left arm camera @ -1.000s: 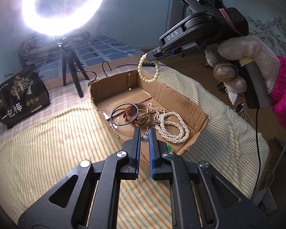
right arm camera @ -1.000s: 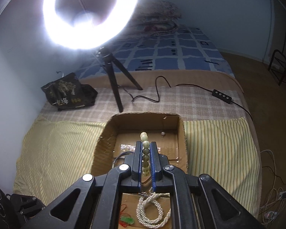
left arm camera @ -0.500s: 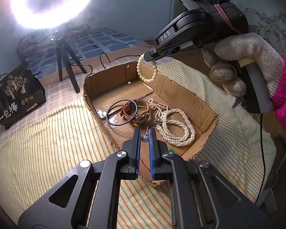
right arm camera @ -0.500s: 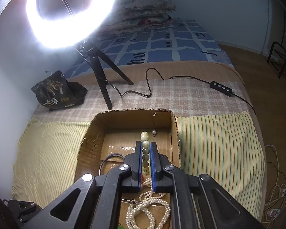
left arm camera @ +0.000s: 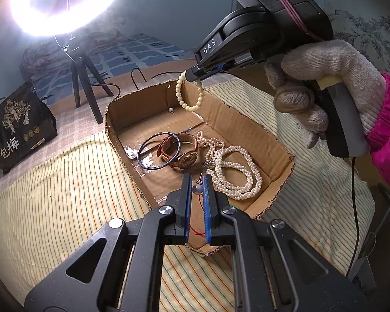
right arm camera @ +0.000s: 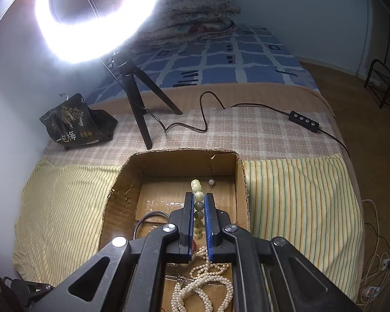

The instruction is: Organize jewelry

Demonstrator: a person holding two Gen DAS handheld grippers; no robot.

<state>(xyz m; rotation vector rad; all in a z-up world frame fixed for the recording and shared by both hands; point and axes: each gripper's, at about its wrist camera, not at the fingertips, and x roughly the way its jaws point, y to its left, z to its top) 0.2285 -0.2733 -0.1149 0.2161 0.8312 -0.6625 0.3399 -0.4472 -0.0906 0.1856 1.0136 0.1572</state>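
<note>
An open cardboard box (left arm camera: pixel 249 127) lies on the striped cloth. In it lie a dark bangle (left arm camera: pixel 158 153), a brown-strapped watch (left arm camera: pixel 184 156), a pearl necklace (left arm camera: pixel 234 171) and a small pearl earring (left arm camera: pixel 170 110) at the far end. My left gripper (left arm camera: pixel 196 182) is shut on a grey bead earring (left arm camera: pixel 196 188) above the box's near end. My right gripper (left arm camera: pixel 193 74) is shut on a cream bead bracelet (left arm camera: pixel 189 96), which hangs over the box's far end. In the right wrist view the bracelet (right arm camera: pixel 198 208) sits between the fingertips of that gripper (right arm camera: pixel 199 199), above the box (right arm camera: pixel 122 195).
A ring light on a black tripod (right arm camera: pixel 137 104) stands beyond the box, with its cable and remote (right arm camera: pixel 304 122). A black snack bag (left arm camera: pixel 15 127) lies at the left. A folded quilt (right arm camera: pixel 195 18) lies on the bed behind. Striped cloth (right arm camera: pixel 299 202) flanks the box.
Both grippers have moved closer to the box. The right gripper has carried the bead bracelet lower, over the box's far end. The grips have not changed.
</note>
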